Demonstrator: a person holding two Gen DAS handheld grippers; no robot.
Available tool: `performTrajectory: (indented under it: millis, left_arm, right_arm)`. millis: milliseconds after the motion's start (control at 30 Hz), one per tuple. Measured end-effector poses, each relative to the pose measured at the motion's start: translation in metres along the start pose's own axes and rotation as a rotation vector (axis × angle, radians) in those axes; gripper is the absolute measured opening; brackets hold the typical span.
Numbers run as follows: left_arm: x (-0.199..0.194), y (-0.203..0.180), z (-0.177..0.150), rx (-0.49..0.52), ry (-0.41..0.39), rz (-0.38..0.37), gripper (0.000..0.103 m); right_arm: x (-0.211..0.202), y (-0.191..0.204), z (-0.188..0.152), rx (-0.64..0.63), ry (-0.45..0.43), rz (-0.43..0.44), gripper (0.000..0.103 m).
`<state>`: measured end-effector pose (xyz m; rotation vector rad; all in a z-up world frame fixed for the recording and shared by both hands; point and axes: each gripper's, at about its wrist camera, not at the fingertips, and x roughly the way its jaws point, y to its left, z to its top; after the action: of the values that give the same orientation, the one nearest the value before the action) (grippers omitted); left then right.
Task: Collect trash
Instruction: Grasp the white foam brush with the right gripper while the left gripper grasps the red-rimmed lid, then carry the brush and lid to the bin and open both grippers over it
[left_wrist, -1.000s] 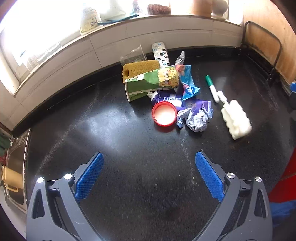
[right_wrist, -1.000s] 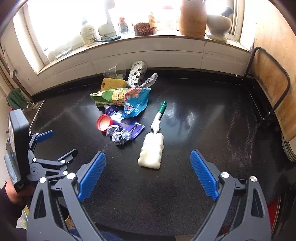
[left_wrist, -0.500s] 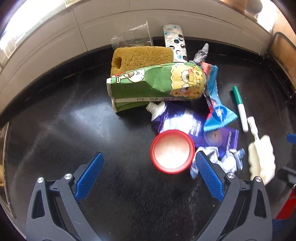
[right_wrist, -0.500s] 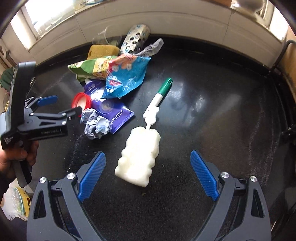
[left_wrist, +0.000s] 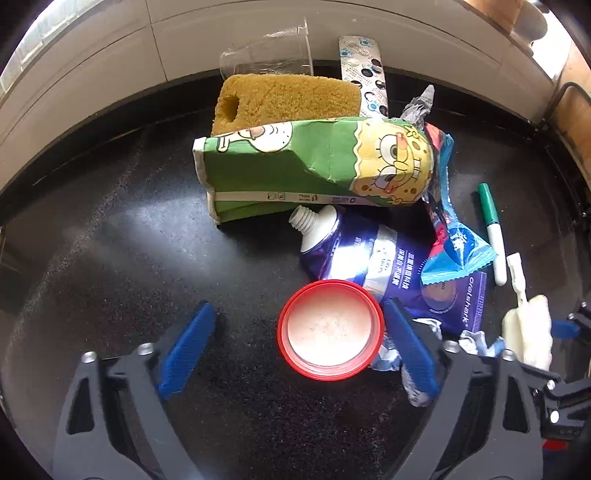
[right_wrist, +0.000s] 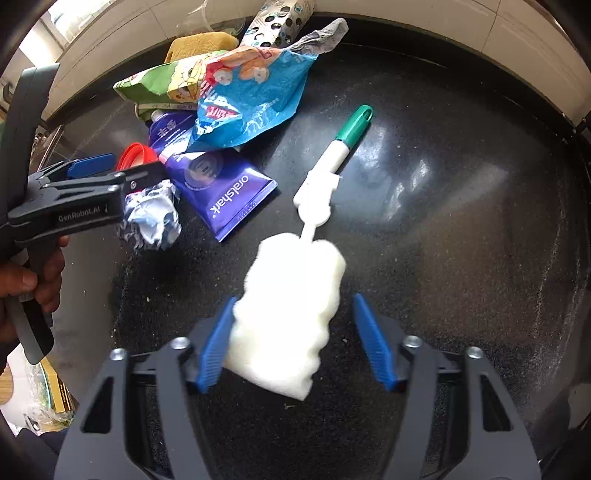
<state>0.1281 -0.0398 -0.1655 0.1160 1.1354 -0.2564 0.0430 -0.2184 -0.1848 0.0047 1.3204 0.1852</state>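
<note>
The black speckled stone countertop (right_wrist: 461, 192) carries the whole pile, which sits toward the white tiled wall. Both my claws have dropped close over it since a second ago, when they stood well back and fully spread.

Largest item: the crushed green cartoon-printed carton (left_wrist: 306, 166), lying on its side against the yellow-brown sponge block (left_wrist: 288, 98). Next come the torn blue snack wrapper (right_wrist: 251, 96) and the flattened purple toothpaste tube (right_wrist: 221, 188), its open neck toward the carton.

My right claw (right_wrist: 295, 343) has just been closing — its blue pads now flank the white foam head of the green-handled bottle brush (right_wrist: 291, 310). The left-hand pad touches the foam; the other pad shows a gap, so the foam is bracketed but not yet clamped.

My left claw (left_wrist: 295, 347) has also just narrowed a little. The round red plastic lid (left_wrist: 330, 328), lying open side up, sits between its pads: close beside the right-hand pad, well apart from the other. No grip yet.

The crumpled grey-blue foil ball (right_wrist: 151, 218) lies just beside the left claw's outer finger.

Judgement: the approach is finished on both sides and two pickups are being set up at once. Further closing should secure each item. The foam will compress, so a firm squeeze looks advisable.
</note>
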Motion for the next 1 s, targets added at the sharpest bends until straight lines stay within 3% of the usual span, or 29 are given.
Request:
performTrajectory:
  millis: [67,133,367,567,833,1000]
  left_arm:
    - [-0.002,0.001,-0.003,0.013,0.0,0.014,0.06]
    - [-0.005,-0.002,-0.006,0.038,-0.004,0.03,0.049]
    - [-0.039,0.011,-0.014,0.009,-0.049,0.041,0.048]
    - [-0.082,0.026,-0.041,-0.036,-0.082,0.06,0.049]
    - [-0.106,0.032,-0.078,-0.064,-0.096,0.082,0.049]
    - [-0.121,0.038,-0.096,-0.077,-0.111,0.1,0.048]
  right_arm:
    - [-0.003,0.003,-0.002,-0.012,-0.011,-0.004,0.039]
    - [-0.006,0.003,-0.006,-0.007,-0.018,0.002,0.034]
    - [-0.04,0.003,-0.015,0.011,-0.109,-0.007,0.029]
    - [-0.067,0.001,-0.024,0.037,-0.166,-0.001,0.029]
    - [-0.073,0.006,-0.031,0.037,-0.181,-0.01,0.029]
    - [-0.08,0.029,-0.03,-0.007,-0.203,-0.002,0.029]
